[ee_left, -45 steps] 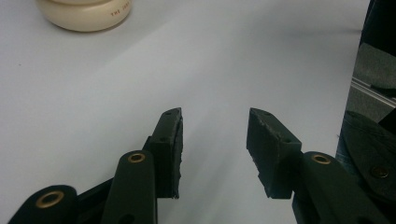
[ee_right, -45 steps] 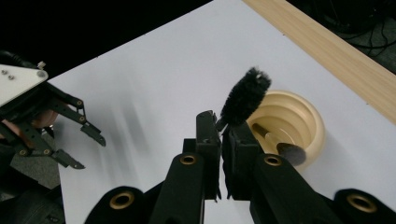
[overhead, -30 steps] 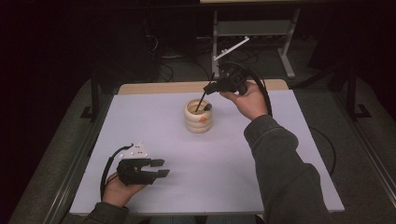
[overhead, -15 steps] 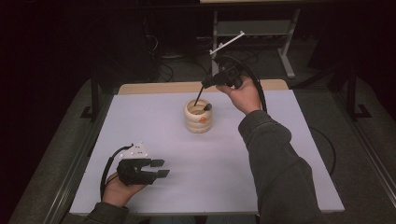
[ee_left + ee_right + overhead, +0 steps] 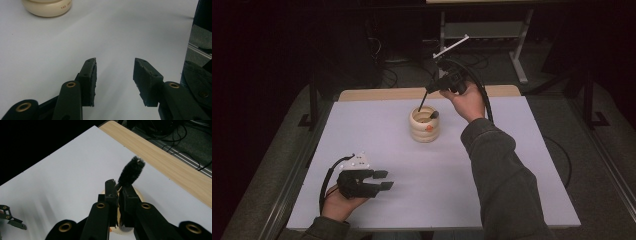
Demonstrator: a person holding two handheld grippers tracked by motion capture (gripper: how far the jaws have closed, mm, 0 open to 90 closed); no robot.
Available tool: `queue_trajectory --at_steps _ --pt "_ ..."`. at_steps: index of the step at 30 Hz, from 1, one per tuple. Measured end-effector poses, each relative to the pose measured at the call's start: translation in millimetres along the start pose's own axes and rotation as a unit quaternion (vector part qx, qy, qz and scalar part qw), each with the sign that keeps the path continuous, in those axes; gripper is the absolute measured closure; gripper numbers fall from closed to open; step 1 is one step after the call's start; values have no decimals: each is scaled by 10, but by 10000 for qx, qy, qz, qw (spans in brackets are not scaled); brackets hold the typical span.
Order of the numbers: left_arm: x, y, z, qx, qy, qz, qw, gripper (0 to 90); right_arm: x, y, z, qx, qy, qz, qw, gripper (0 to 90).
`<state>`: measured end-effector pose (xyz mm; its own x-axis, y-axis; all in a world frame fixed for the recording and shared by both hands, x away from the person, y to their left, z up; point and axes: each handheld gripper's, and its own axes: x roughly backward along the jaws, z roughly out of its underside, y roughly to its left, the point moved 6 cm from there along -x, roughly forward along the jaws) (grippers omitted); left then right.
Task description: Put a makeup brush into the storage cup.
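In the high view, you are holding a bottle brush (image 5: 424,100) in your right gripper (image 5: 432,90), just above and behind the cream ribbed cup (image 5: 424,125) at the centre of the white table top (image 5: 512,165). The brush's dark bristle end is slanting down toward the lower left of the frame, aiming at the cup's mouth, while its pale handle is sticking out toward the upper right, behind your hand. A second dark item is already leaning inside the cup against its right rim; what it is I cannot tell. Your left gripper (image 5: 384,180) is resting well apart at the lower left, so the right hand is by far the nearer one to the cup.

In the left gripper view, the left gripper (image 5: 115,75) is standing about half open with nothing between its pads, and the cup (image 5: 47,7) is sitting far off at the upper left corner.

In the right gripper view, the right gripper (image 5: 119,195) is pinching the brush's stem tightly, with the black bristle head (image 5: 131,171) projecting up and to the right beyond the fingertips. The cup (image 5: 140,195) is lying directly beneath the jaws, mostly hidden by them, so the coming move looks to be a descent along the brush's own long axis into the opening.
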<state>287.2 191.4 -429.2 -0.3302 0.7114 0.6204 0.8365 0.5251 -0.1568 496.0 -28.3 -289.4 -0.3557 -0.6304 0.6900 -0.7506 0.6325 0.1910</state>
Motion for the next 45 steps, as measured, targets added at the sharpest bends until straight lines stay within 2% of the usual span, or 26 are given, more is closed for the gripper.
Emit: queue_trajectory --at_steps 6,9,17,20,21,28,33,37,38,41,45 --pt "8 11 2 -59 10 -9 10000 532 -73 4 20 -66 58 28 10000 846" --pt "8 10 5 -33 10 -4 10000 532 -130 -6 45 -4 124 100 9999 846" --pt "10 8 11 -10 39 7 10000 531 -242 -19 128 -79 232 144 9996 846" --pt "7 2 4 31 -7 29 10000 530 -268 -36 157 -68 230 144 9996 847" --pt "7 2 4 23 -5 31 10000 530 -274 -24 164 -128 231 131 9996 846" --pt "-2 -10 3 30 6 53 10000 530 -329 -16 208 -50 170 154 9997 846" --pt "-5 -6 3 20 7 71 10000 531 -357 -2 254 -115 206 108 9997 846" --pt "-3 -6 3 33 8 76 10000 531 -381 18 275 -37 173 67 9998 846" --pt "-6 -4 4 32 1 79 10000 532 -387 39 281 -95 202 81 9997 846" --pt "-5 -6 5 12 42 88 10000 531 -422 49 310 -1 236 112 9997 846" --pt "-16 -9 7 0 66 106 9999 531 -442 44 342 -36 267 131 9996 846"
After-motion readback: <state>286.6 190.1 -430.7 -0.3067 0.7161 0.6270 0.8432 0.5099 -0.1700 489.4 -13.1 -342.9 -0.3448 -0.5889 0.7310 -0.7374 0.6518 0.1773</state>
